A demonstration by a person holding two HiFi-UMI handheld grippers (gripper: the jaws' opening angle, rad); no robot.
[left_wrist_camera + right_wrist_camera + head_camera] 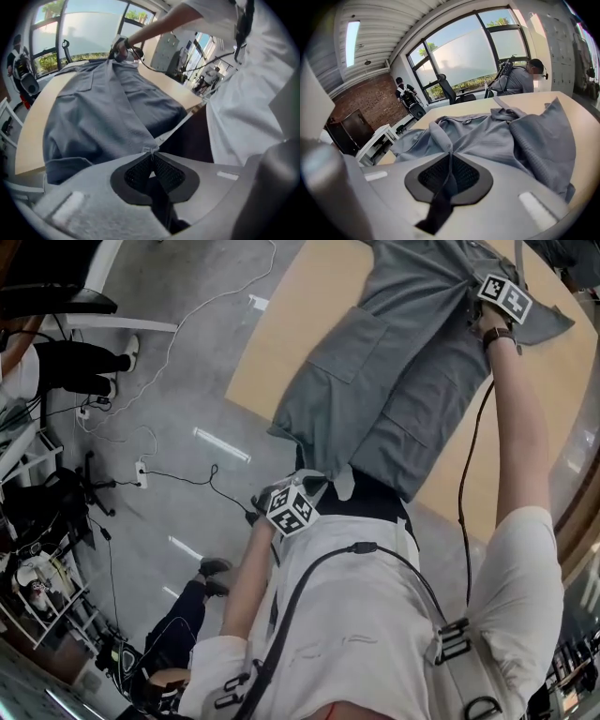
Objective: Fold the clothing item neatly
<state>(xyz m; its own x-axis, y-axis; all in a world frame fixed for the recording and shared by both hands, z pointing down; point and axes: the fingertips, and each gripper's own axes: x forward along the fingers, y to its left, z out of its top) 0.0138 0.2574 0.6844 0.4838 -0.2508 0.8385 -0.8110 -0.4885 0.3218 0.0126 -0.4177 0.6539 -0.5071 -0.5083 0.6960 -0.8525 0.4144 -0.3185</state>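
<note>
A grey button shirt [394,381] lies spread on the light wooden table [281,334], its lower part hanging over the near edge. My left gripper [314,486] is close to my waist, shut on the shirt's hem corner; in the left gripper view the cloth [103,112] runs from the closed jaws [151,152] up over the table [30,126]. My right gripper [473,310] rests at the shirt's far right side, shut on a raised fold of the cloth [497,136] that passes between its jaws [449,157]. It also shows far off as the right gripper [117,51].
Grey floor left of the table carries cables and a power strip [141,472]. A person [187,615] crouches at lower left. Another person [520,77] sits beyond the table's far end by the windows. White shelving [375,140] stands beside the table.
</note>
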